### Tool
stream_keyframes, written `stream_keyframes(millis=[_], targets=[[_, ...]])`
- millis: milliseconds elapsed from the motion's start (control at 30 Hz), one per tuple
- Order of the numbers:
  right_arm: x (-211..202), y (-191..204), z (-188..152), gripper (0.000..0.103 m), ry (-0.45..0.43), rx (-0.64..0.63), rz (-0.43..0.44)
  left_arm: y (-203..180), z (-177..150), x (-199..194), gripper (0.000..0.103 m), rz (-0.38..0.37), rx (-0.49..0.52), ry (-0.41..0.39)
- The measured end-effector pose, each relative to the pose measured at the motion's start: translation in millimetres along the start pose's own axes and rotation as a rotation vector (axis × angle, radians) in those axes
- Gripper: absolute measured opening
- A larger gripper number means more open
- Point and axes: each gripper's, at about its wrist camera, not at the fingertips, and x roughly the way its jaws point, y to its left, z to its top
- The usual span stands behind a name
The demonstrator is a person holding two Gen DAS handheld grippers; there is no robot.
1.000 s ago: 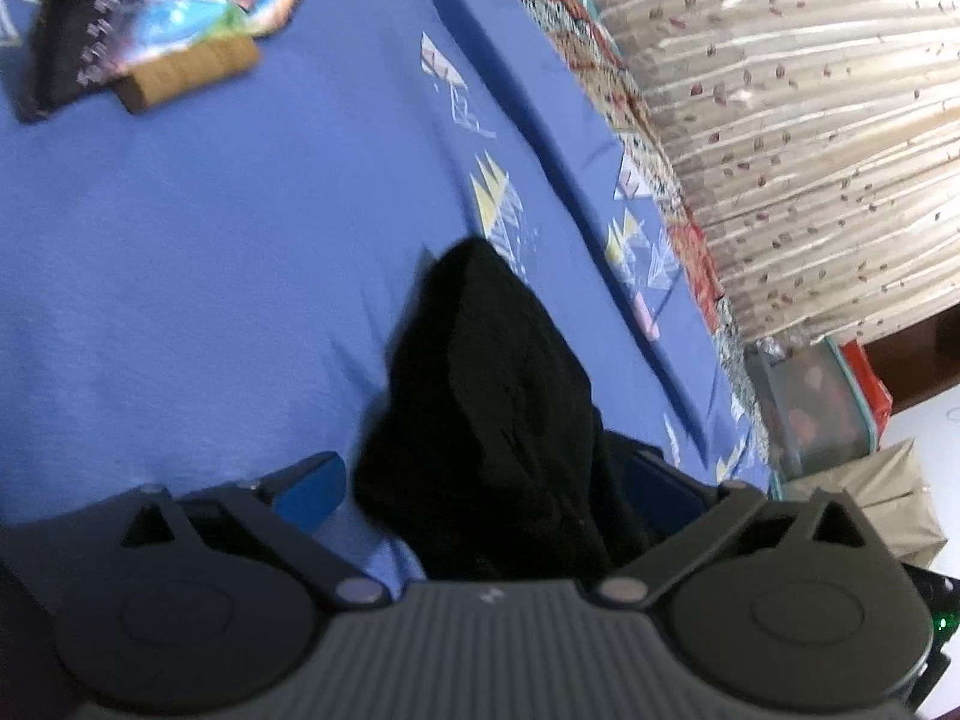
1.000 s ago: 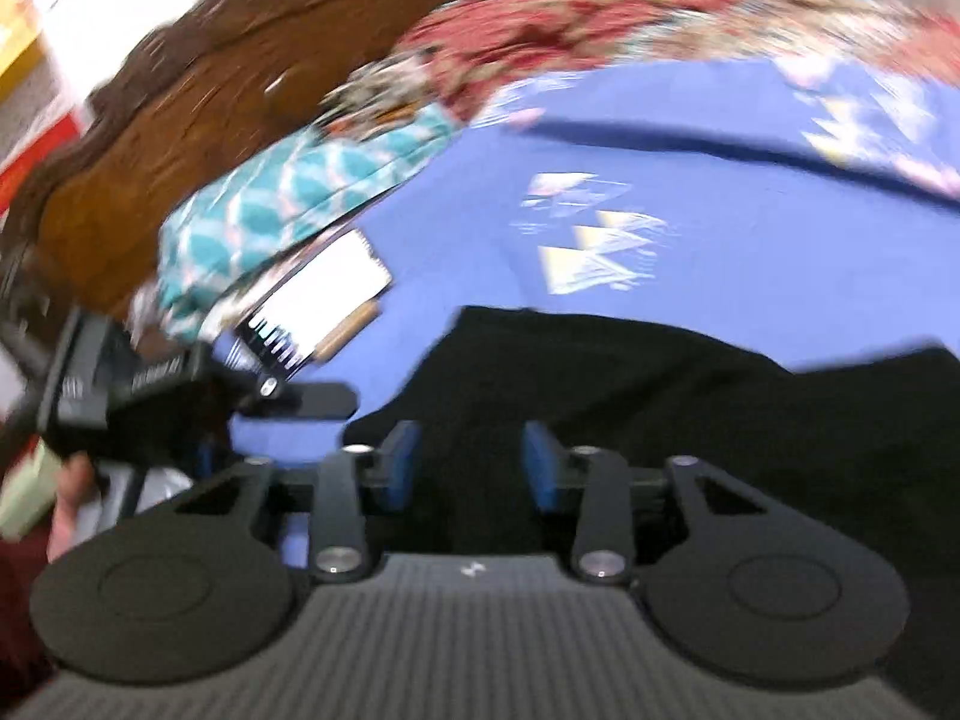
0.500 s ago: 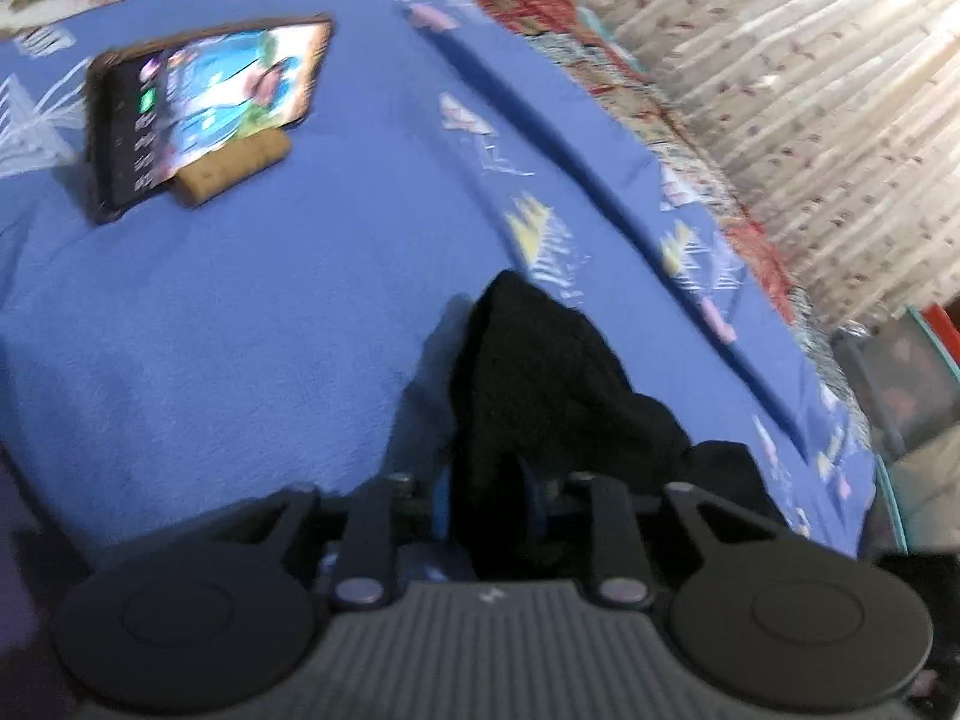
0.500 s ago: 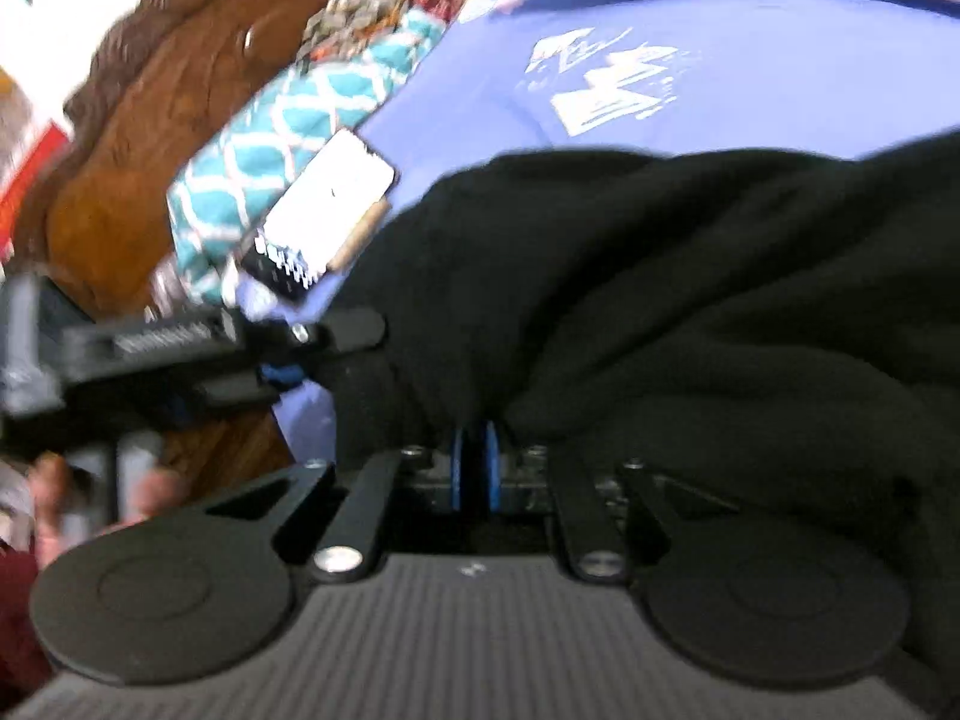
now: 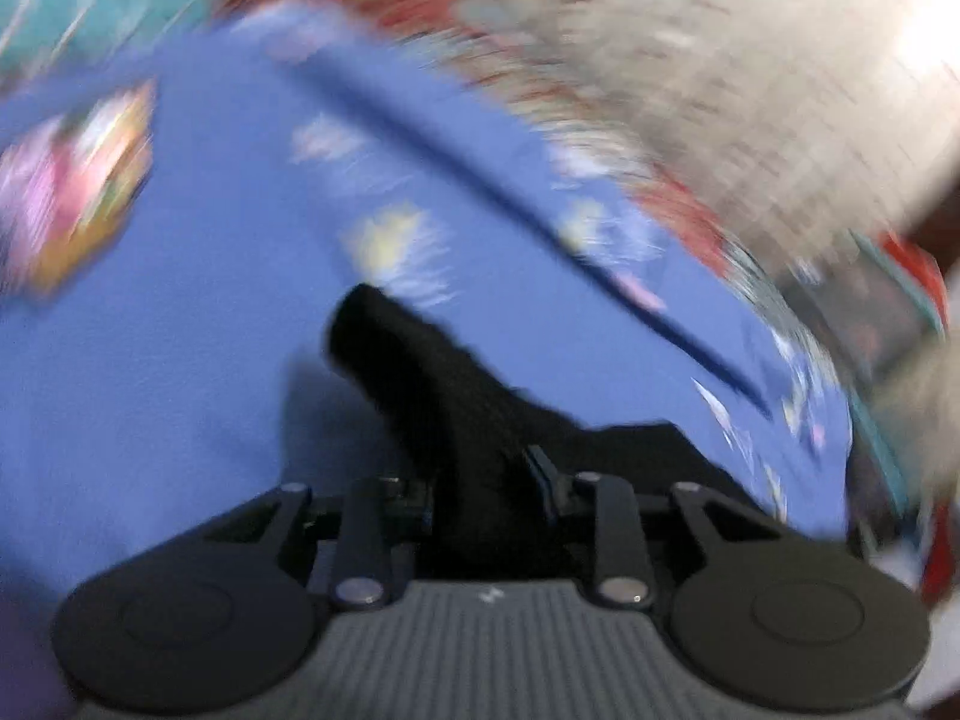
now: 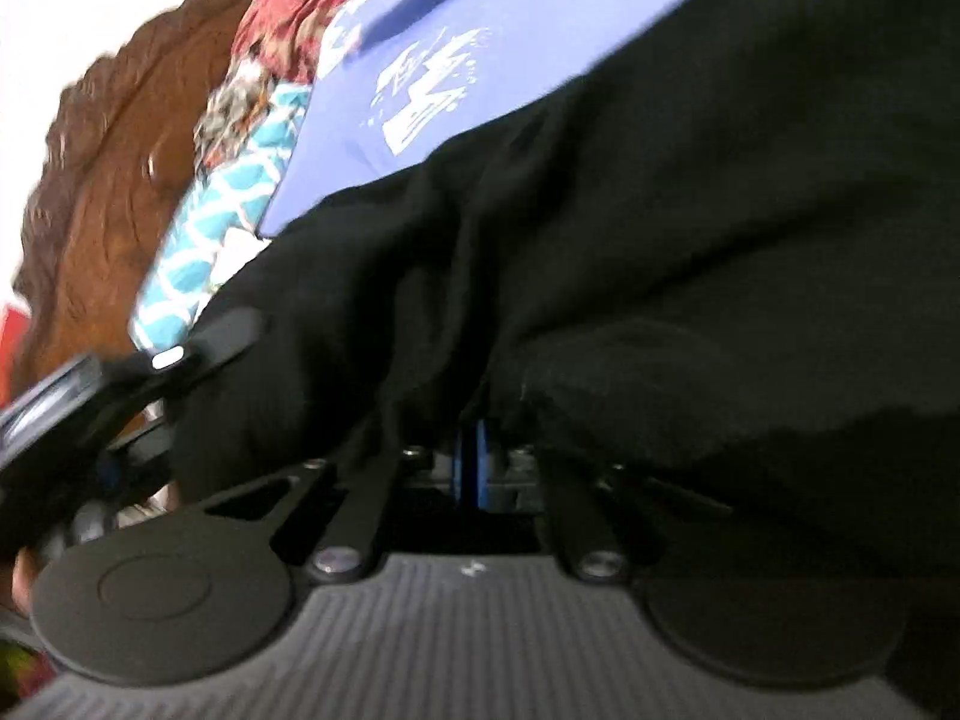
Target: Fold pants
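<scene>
The black pants (image 5: pixel 444 384) lie on a blue bedsheet (image 5: pixel 180 360). My left gripper (image 5: pixel 486 480) is shut on a bunched end of the pants, which rises from between the jaws. In the right wrist view the pants (image 6: pixel 690 240) fill most of the frame. My right gripper (image 6: pixel 471 462) is shut on their edge, with the blue pads pressed together under the cloth. The left gripper (image 6: pixel 150 384) shows at the left edge of that view, beside the pants. Both views are blurred by motion.
A phone with a lit screen (image 5: pixel 72 192) stands on the sheet at far left. A carved wooden headboard (image 6: pixel 102 180) and a teal patterned pillow (image 6: pixel 216 210) lie beyond. A pale curtain (image 5: pixel 750 72) and storage boxes (image 5: pixel 870 312) are at right.
Both grippers closed on the pants over the last second. Both now lift and swing with the cloth; the right view has tilted and the pants fill more of it.
</scene>
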Motion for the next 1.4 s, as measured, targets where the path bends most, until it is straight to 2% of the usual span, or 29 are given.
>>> stream_keyframes(millis=[33, 100, 200, 233, 333, 433, 500, 567, 700, 800, 833, 867, 900, 933, 967, 1033, 1067, 1133, 1167, 1233, 1267, 1300, 1367, 1400], targets=[[-2, -2, 3, 0.006, 0.006, 0.019, 0.016, -19, 0, 0, 0.026, -0.010, 0.078, -0.010], [-21, -3, 4, 0.013, -0.031, 0.010, 0.040, -66, -6, 4, 0.026, -0.058, 0.255, -0.019], [-72, -17, -1, 0.013, -0.164, 0.041, 0.062, -121, -18, 25, 0.028, -0.148, 0.423, 0.016], [-93, -28, -4, 0.013, -0.222, 0.065, 0.044, -135, -24, 33, 0.029, -0.170, 0.457, 0.040], [-156, -64, -20, 0.013, -0.382, 0.158, -0.037, -176, -49, 67, 0.045, -0.231, 0.553, 0.151], [-198, -90, -34, 0.021, -0.485, 0.239, -0.094, -189, -65, 77, 0.055, -0.236, 0.565, 0.215], [-212, -100, -41, 0.047, -0.525, 0.272, -0.099, -185, -65, 65, 0.063, -0.259, 0.557, 0.198], [-215, -106, -44, 0.059, -0.535, 0.271, -0.083, -174, -56, 53, 0.066, -0.243, 0.522, 0.166], [-191, -97, -34, 0.067, -0.464, 0.226, -0.058, -117, -25, 33, 0.067, -0.161, 0.311, 0.135], [-163, -84, -22, 0.067, -0.373, 0.146, -0.078, -78, -11, 39, 0.064, -0.060, 0.165, 0.158], [-154, -76, -18, 0.064, -0.344, 0.109, -0.088, -72, -8, 43, 0.064, -0.052, 0.132, 0.169], [-153, -73, -18, 0.034, -0.314, 0.066, -0.104, -66, -8, 50, 0.064, -0.051, 0.097, 0.187], [-147, -63, -15, 0.024, -0.297, 0.006, -0.148, -63, -9, 58, 0.064, -0.046, 0.079, 0.206], [-145, -50, -14, 0.023, -0.303, -0.068, -0.200, -65, -11, 65, 0.064, -0.043, 0.075, 0.224], [-149, -42, -13, 0.021, -0.325, -0.112, -0.215, -69, -15, 70, 0.064, -0.047, 0.084, 0.236], [-162, -32, -10, 0.021, -0.394, -0.179, -0.235, -81, -24, 79, 0.064, -0.041, 0.147, 0.247], [-163, -32, -6, 0.022, -0.413, -0.203, -0.271, -92, -30, 89, 0.065, -0.015, 0.200, 0.268], [-154, -42, -3, 0.039, -0.365, -0.256, -0.397, -102, -45, 105, 0.063, 0.032, 0.255, 0.336], [-151, -52, -3, 0.043, -0.323, -0.239, -0.428, -105, -49, 113, 0.063, 0.045, 0.251, 0.359], [-169, -66, -4, 0.043, -0.342, -0.164, -0.359, -101, -49, 110, 0.063, 0.024, 0.199, 0.358], [-188, -72, -5, 0.044, -0.394, -0.126, -0.352, -98, -45, 108, 0.067, -0.002, 0.164, 0.364], [-209, -78, -11, 0.044, -0.462, -0.107, -0.363, -91, -40, 107, 0.081, -0.043, 0.098, 0.380], [-269, -103, -27, 0.044, -0.619, -0.036, -0.364, -80, -34, 109, 0.095, -0.088, -0.011, 0.398], [-300, -118, -38, 0.045, -0.692, 0.018, -0.365, -78, -32, 113, 0.094, -0.105, -0.037, 0.411]])
